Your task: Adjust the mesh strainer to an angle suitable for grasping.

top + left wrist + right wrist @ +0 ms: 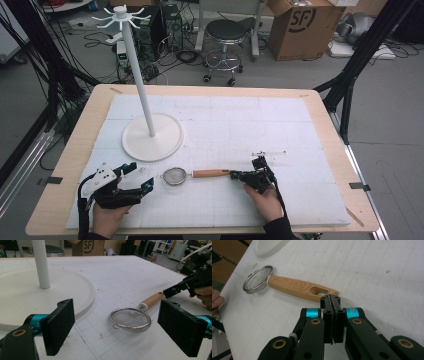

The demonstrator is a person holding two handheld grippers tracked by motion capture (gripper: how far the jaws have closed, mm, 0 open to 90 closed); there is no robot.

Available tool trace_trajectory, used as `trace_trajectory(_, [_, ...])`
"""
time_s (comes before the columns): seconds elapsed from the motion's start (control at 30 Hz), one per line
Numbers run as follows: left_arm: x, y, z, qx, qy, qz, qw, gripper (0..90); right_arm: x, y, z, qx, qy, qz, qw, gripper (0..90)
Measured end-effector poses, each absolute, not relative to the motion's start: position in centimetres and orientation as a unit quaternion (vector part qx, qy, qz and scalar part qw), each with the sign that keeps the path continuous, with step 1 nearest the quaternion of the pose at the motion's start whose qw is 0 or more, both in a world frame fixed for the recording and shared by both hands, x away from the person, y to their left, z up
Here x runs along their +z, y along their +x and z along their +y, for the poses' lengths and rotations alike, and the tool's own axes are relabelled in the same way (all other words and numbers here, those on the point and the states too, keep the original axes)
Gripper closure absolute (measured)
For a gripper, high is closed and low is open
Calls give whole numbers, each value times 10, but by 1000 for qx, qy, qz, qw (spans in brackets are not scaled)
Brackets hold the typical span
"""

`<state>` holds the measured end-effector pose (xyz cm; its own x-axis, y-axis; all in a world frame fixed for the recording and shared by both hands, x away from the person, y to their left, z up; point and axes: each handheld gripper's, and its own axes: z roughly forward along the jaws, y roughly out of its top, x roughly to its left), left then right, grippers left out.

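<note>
A small mesh strainer (175,176) with a wooden handle (210,173) lies flat on the white mat, handle pointing right. My left gripper (141,177) rests open just left of the mesh bowl; in the left gripper view the strainer (130,319) lies ahead between its spread pads (60,325). My right gripper (234,175) is shut with nothing between its jaws. In the right gripper view its tips (330,298) sit right at the slotted end of the handle (299,287); I cannot tell whether they touch it. The right gripper (190,285) also shows far right in the left gripper view.
A white hook stand with a round base (152,137) and tall pole (137,65) rises at the mat's back left, close behind the strainer. A thin wire-like piece (267,153) lies behind the right gripper. A stool (226,35) and a cardboard box (300,25) stand beyond the table.
</note>
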<state>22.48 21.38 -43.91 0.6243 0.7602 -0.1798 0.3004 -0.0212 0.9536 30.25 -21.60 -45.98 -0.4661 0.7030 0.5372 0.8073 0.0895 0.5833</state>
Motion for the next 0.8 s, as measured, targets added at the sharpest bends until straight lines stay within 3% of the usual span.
trace_trajectory(0.8, [-439, 225, 214, 196, 689, 383, 583, 149, -462, 344, -202, -453, -530, -715, 51, 897])
